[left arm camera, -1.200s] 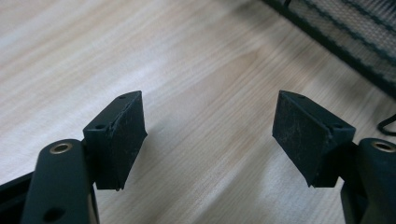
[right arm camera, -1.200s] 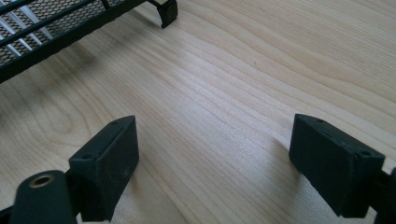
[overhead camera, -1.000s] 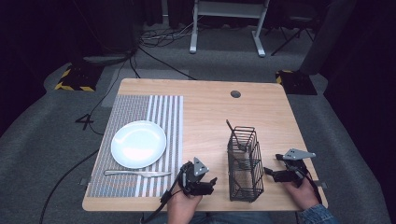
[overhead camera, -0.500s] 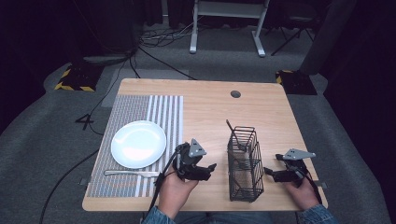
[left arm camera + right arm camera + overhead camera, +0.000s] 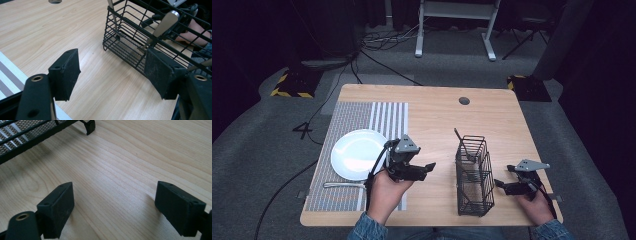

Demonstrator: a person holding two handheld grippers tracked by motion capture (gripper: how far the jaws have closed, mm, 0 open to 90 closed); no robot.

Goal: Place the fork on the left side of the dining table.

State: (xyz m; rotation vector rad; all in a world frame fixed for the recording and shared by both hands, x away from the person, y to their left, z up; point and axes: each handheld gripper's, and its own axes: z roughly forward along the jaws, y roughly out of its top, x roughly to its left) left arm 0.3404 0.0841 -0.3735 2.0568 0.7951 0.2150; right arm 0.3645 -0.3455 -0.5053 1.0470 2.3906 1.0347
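A black wire basket (image 5: 474, 175) stands on the wooden table right of centre, with silver cutlery (image 5: 163, 22) leaning inside it. My left gripper (image 5: 428, 168) is open and empty, held above the table just right of the plate, jaws pointing at the basket (image 5: 130, 40). On the basket's other side my right gripper (image 5: 500, 184) is open and empty, low over bare wood, jaws aimed at the basket's foot (image 5: 32, 135). In their own views the left gripper (image 5: 112, 66) and right gripper (image 5: 117, 200) both show wide gaps.
A white plate (image 5: 359, 152) sits on a striped placemat (image 5: 352, 120) at the left. A silver utensil (image 5: 343, 185) lies on the mat in front of the plate. A round cable hole (image 5: 464, 100) is at the table's back. Chair legs and cables lie beyond.
My left gripper has lifted from the front edge and moved away from the person, ending beside the plate and facing the basket. The right gripper has stayed put.
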